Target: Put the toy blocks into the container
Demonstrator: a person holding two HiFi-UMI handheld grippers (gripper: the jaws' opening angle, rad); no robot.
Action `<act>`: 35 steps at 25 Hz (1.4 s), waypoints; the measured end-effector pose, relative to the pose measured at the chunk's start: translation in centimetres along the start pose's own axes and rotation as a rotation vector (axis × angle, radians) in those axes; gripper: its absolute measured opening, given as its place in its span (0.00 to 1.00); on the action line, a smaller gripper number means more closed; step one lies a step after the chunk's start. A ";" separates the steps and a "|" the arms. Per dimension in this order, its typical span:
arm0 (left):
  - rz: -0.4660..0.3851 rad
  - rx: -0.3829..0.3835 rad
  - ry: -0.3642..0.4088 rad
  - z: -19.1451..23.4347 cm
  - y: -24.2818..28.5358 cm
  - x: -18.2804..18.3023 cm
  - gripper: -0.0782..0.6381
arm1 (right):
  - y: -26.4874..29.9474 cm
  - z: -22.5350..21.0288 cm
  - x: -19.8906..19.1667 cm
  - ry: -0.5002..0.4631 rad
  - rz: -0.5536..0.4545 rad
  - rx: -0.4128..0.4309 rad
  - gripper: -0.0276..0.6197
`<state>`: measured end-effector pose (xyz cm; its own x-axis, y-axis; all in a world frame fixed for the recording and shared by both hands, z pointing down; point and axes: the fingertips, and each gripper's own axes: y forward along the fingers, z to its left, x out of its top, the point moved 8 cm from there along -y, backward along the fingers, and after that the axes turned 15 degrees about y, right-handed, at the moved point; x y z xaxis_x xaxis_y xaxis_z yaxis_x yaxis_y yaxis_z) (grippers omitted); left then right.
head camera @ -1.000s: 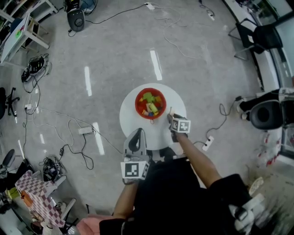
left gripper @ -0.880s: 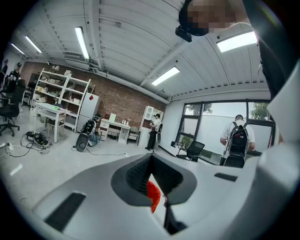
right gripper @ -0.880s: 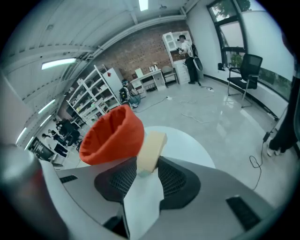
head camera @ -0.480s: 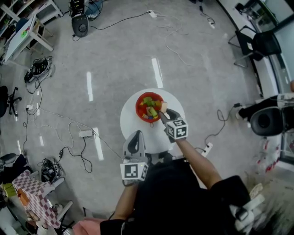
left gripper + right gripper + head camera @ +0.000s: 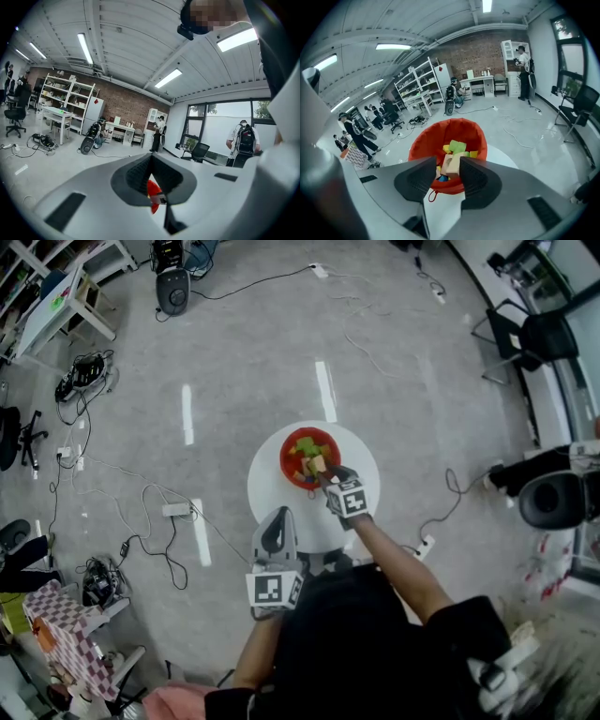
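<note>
Right gripper [image 5: 449,174] clamps a tan block [image 5: 451,164] at frame centre, directly above the red container [image 5: 423,144]. The container holds coloured blocks [image 5: 457,147] on the round white table [image 5: 267,502]. Left gripper [image 5: 277,517], lower centre: jaws together, empty.

red container [image 5: 152,191] mostly hidden behind left gripper [image 5: 151,164], wooden block [image 5: 451,162] partly covered by right gripper [image 5: 447,171]

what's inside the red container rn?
A green block, yellow block and blue block show in the red container. The tan block in the right gripper covers the middle; lower layers are hidden.
</note>
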<state>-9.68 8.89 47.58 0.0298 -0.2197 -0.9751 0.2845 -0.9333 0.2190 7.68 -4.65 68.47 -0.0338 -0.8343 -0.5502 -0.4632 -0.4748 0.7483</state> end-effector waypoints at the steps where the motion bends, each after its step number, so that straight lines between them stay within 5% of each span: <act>1: -0.001 0.000 0.000 0.0 0.0 0.0 0.11 | -0.1 0.0 0.0 0.002 -0.004 0.004 0.26; 8: -0.022 -0.005 0.013 -0.4 -0.1 0.8 0.11 | -3.9 0.8 1.6 0.047 -0.072 0.047 0.25; 15: -0.041 -0.001 0.031 -0.7 -0.2 1.6 0.11 | -10.6 2.6 4.2 0.021 -0.290 0.062 0.05; 22: -0.056 -0.003 0.043 -1.4 -1.4 2.2 0.11 | -18.4 6.0 3.6 0.004 -0.481 0.161 0.04; 35: -0.057 0.001 0.041 -1.6 -1.2 1.8 0.11 | -21.4 6.9 1.2 -0.042 -0.491 0.224 0.04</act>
<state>-8.43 10.08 45.47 0.0526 -0.1543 -0.9866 0.2862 -0.9442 0.1629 11.45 6.40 49.23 0.2010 -0.5148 -0.8334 -0.6109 -0.7310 0.3042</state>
